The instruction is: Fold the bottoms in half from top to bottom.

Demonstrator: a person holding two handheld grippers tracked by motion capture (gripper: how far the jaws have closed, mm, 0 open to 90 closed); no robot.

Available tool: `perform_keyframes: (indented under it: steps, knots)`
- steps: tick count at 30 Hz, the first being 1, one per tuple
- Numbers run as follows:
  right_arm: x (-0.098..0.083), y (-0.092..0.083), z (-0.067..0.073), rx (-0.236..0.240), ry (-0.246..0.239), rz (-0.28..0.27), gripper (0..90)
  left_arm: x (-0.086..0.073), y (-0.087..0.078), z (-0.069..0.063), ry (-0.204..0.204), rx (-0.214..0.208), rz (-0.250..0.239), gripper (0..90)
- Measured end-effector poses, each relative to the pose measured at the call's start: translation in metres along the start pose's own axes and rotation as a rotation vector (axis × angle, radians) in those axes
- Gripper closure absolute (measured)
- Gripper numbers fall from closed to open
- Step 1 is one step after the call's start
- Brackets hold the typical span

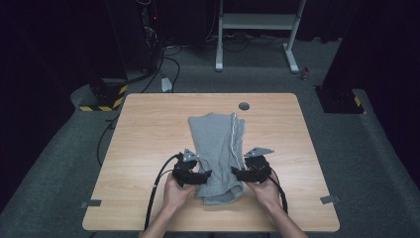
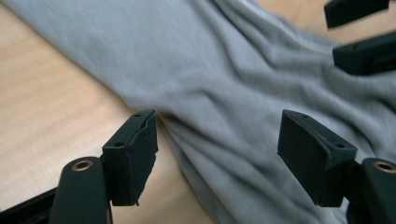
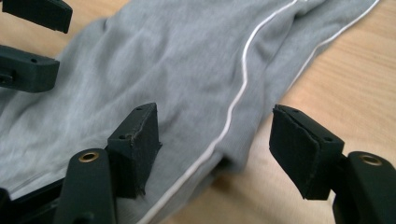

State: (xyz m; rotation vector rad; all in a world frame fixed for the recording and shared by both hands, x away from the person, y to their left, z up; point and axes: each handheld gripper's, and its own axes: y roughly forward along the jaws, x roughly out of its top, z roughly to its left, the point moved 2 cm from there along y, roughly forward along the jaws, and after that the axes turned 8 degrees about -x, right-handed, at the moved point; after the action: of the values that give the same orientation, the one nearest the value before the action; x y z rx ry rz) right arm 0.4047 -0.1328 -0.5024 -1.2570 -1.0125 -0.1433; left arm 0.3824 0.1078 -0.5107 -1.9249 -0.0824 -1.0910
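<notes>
Pale wooden counter [image 1: 148, 148] carries the folded grey garment [image 1: 218, 148] at its middle, my left gripper [image 1: 200, 177] and right gripper [image 1: 236, 173] flank its near end, jaws wide and empty, so next I judge each must close on an edge.

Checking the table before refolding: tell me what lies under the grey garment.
The grey garment lies flat on the wooden table, bare wood showing all around it. Whatever sits beneath the folded cloth itself is covered.

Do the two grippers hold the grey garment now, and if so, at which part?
Nothing is held. The left gripper and the right gripper both stand open at the near end of the grey garment, their pads not pressing on it.
</notes>
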Motion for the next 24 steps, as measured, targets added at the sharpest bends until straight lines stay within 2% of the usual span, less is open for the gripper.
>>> perform_keyframes:
  steps: [3, 6, 7, 9, 11, 13, 15, 17, 21, 23, 24]
  knots:
    - [-0.011, -0.002, 0.003, -0.031, -0.036, 0.011, 33.4, -0.012, 0.000, -0.002, 0.016, 0.028, 0.036, 31.0]
    - [-0.020, 0.001, 0.006, -0.056, -0.084, 0.051, 33.1, -0.018, -0.002, 0.000, -0.013, 0.017, 0.029, 32.2]
    - [-0.021, 0.001, 0.005, -0.058, -0.093, 0.050, 33.2, -0.019, -0.004, 0.000, -0.024, 0.009, 0.008, 32.3]
    - [-0.020, -0.006, 0.003, -0.051, -0.051, 0.013, 33.9, -0.021, -0.007, -0.003, -0.025, -0.002, -0.015, 32.7]
    - [-0.021, -0.012, 0.002, -0.023, -0.008, -0.016, 34.2, -0.024, -0.006, -0.005, -0.009, 0.012, -0.005, 32.9]
    - [-0.026, -0.011, 0.006, -0.025, -0.036, 0.012, 33.9, -0.026, -0.005, -0.004, 0.000, 0.024, 0.016, 32.7]
    - [-0.034, -0.006, 0.010, -0.041, -0.074, 0.046, 33.8, -0.027, -0.007, -0.004, 0.003, 0.026, 0.011, 32.2]
    - [-0.038, -0.004, 0.010, -0.042, -0.067, 0.049, 33.8, -0.027, -0.010, -0.005, -0.006, 0.022, -0.010, 32.1]
    - [-0.030, -0.012, 0.006, -0.052, -0.059, 0.001, 33.8, -0.025, -0.015, -0.007, -0.011, 0.004, -0.054, 31.6]
    - [-0.024, -0.018, 0.005, -0.050, -0.031, -0.030, 34.1, -0.025, -0.013, -0.010, 0.003, 0.005, -0.050, 31.5]
    - [-0.022, -0.019, 0.005, -0.046, -0.025, -0.035, 34.1, -0.025, -0.012, -0.011, 0.024, 0.015, -0.037, 31.5]
